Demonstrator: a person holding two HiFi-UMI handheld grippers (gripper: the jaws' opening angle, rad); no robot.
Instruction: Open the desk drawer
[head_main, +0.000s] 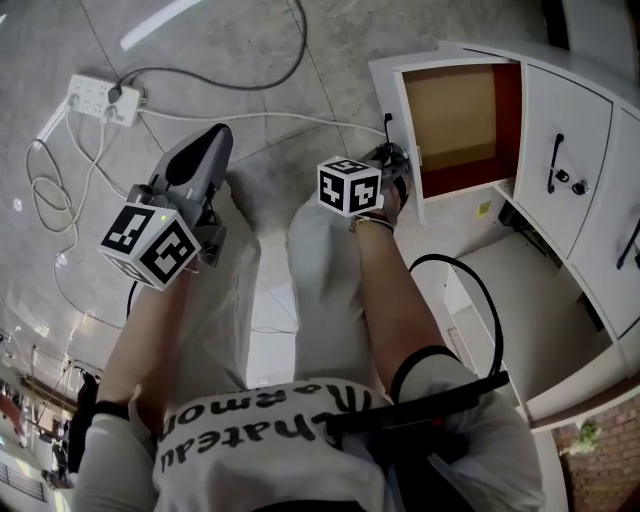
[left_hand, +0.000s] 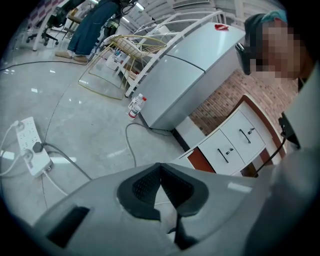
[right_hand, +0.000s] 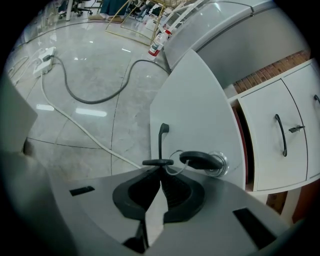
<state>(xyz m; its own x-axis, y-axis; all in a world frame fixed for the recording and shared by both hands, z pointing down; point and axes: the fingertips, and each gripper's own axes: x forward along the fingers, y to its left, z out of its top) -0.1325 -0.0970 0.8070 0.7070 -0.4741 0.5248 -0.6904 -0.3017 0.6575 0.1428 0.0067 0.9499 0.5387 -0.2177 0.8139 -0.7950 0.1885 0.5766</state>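
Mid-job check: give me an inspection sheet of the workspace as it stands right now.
Surface: grey tiled floor, glossy.
Job's things: drawer open, nothing seen inside; black drawer handle; key in the lock.
Clutter: bottles beside a grey cabinet.
Grippers: right tongs shut on the drawer handle; left tongs shut, empty, held off the desk.
Cables: power strip on the floor, white and dark leads trailing.
Surroundings: white cabinet doors, brick wall.
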